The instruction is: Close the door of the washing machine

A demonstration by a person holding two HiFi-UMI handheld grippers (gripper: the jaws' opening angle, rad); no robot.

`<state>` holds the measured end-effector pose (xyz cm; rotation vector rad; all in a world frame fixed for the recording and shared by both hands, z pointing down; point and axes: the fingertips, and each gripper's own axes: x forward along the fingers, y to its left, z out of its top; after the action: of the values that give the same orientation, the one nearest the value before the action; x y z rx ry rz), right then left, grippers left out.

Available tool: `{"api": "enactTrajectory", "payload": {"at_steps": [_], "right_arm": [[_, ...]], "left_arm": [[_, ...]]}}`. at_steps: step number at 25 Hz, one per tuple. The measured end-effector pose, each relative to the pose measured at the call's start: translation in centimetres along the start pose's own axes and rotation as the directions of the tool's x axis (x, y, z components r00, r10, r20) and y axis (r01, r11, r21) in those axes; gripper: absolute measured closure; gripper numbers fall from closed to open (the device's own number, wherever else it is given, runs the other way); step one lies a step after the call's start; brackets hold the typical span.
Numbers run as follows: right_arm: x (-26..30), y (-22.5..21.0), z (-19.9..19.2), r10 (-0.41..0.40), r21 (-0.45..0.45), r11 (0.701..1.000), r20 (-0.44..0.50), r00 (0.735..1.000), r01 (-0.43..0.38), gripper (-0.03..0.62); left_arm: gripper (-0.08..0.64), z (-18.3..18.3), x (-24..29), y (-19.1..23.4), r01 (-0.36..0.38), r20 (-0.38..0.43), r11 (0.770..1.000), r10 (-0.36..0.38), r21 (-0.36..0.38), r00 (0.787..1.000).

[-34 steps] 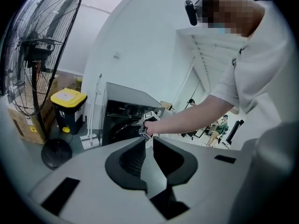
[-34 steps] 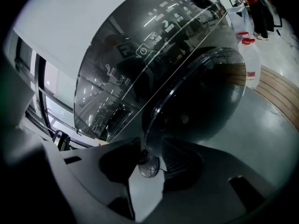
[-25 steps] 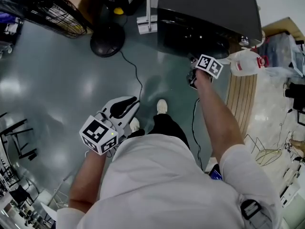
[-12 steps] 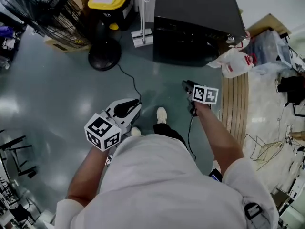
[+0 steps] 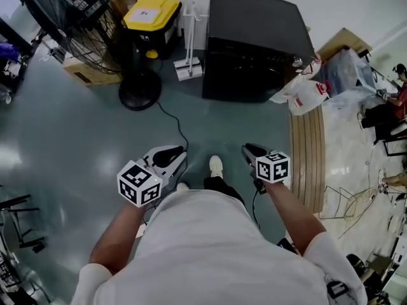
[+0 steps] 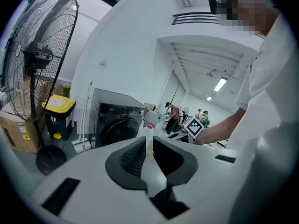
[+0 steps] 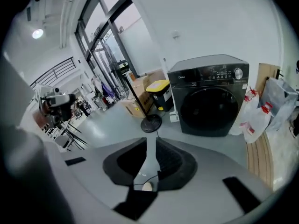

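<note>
The dark washing machine stands at the back wall, and its round door lies flush with the front, closed. It also shows in the left gripper view as the washer. Both grippers hang over the floor close to my body, well short of the machine. My left gripper has a narrow gap between its jaws and nothing in it. My right gripper points at the washer; its jaws are closing with only a slim gap and nothing between them, as the right gripper shows in its own view.
A standing fan with a round base and a yellow-lidded bin stand left of the washer. White plastic bags and a wooden board lie to its right. A cable runs across the floor towards my shoe.
My right gripper has drawn back from the washer's front to a spot near my body and has rolled. The whole view has backed away from the machine. The left gripper shifted slightly.
</note>
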<state>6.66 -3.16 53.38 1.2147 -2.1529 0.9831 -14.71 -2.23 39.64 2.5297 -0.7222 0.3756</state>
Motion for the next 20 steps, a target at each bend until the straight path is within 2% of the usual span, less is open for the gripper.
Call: {"api": "enactTrajectory", "payload": {"at_steps": [4,10,20], "right_arm": [[-2.0,4.3,-1.4,-0.001,-0.060,0.998,0.020,1.000,0.002,0.537],[-4.3,9.5,-1.8,0.017,-0.093,0.996,0.071,0.997,-0.011,0.554],[-5.4,12.2,-1.8,0.021,-0.139,0.990,0.106,0.994,-0.006,0.561]], "left_arm": [[0.502,-1.9,-1.8,-0.8,0.029,-0.012,1.000,-0.029,0.004,1.000],[0.502,-4.0,-3.7,-1.7,0.049,-0.058,0.999,-0.049,0.012,0.997],[0.502,-4.6,-4.5,-2.7,0.078,-0.052,0.997,-0.076,0.022,0.996]]}}
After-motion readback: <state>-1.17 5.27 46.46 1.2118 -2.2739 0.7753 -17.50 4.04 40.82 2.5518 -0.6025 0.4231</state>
